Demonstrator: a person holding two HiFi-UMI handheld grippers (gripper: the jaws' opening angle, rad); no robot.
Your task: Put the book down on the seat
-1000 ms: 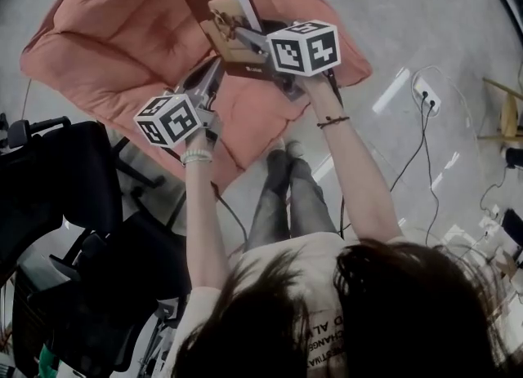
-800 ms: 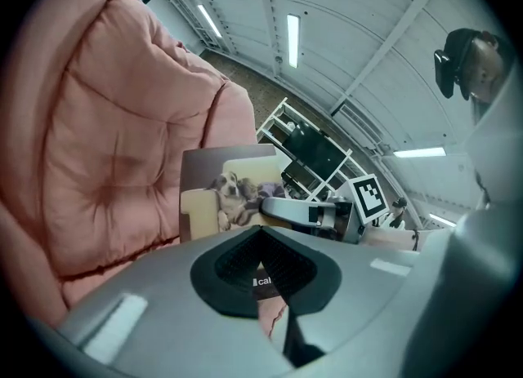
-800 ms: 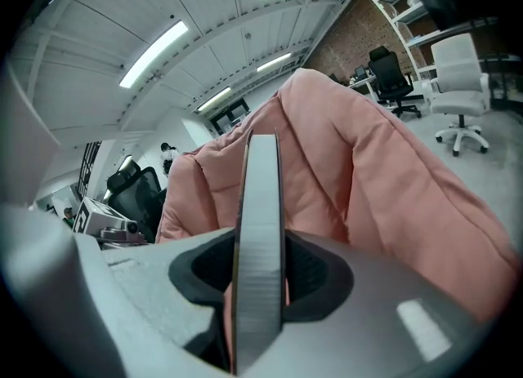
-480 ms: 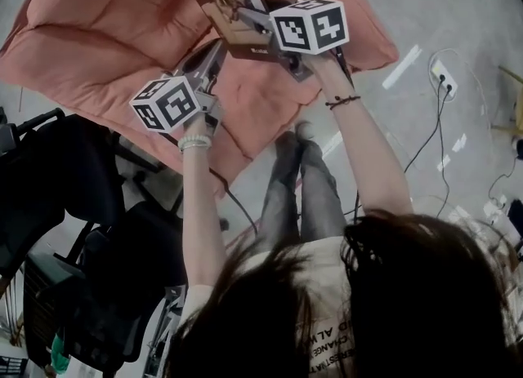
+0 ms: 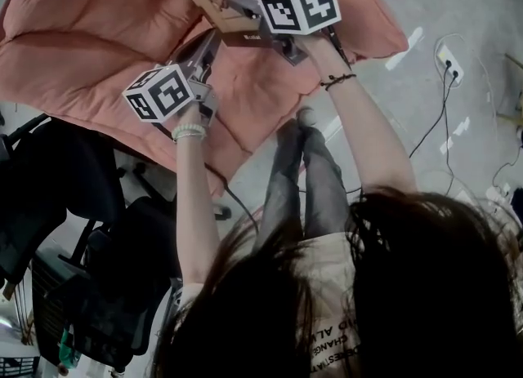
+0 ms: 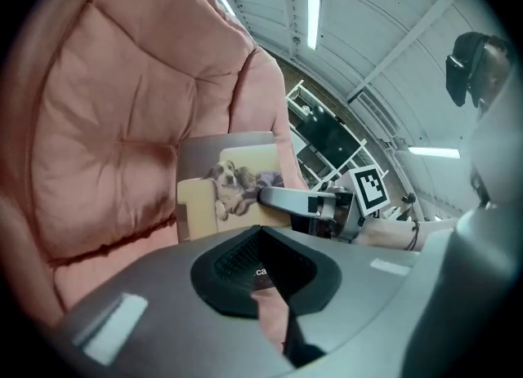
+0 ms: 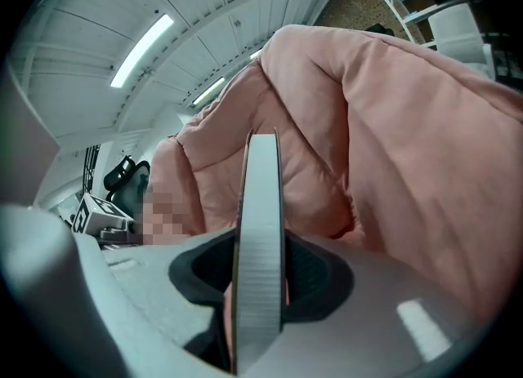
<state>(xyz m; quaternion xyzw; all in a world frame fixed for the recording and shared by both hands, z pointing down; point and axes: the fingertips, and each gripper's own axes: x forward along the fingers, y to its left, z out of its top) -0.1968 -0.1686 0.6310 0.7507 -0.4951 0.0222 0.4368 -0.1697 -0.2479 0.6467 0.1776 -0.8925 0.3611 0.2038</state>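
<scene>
Right gripper view shows the right gripper (image 7: 258,303) with its jaws clamped on the dog-photo paperback book (image 7: 260,205), carried edge-on over the salmon-pink quilted cushion seat (image 5: 98,33), ready for lowering. The left gripper (image 6: 270,311), jaws narrowly apart and empty, hovers nearby, likely to steady it.

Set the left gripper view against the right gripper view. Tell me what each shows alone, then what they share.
Only the left gripper view shows the cover of the book, a dog lying on a sofa, with the right tool clamped on it. Only the right gripper view shows the book edge-on, its page block standing between that tool's jaws, and a black office chair off to the left. Both show the book, the pink cushion and the ceiling strip lights.
</scene>
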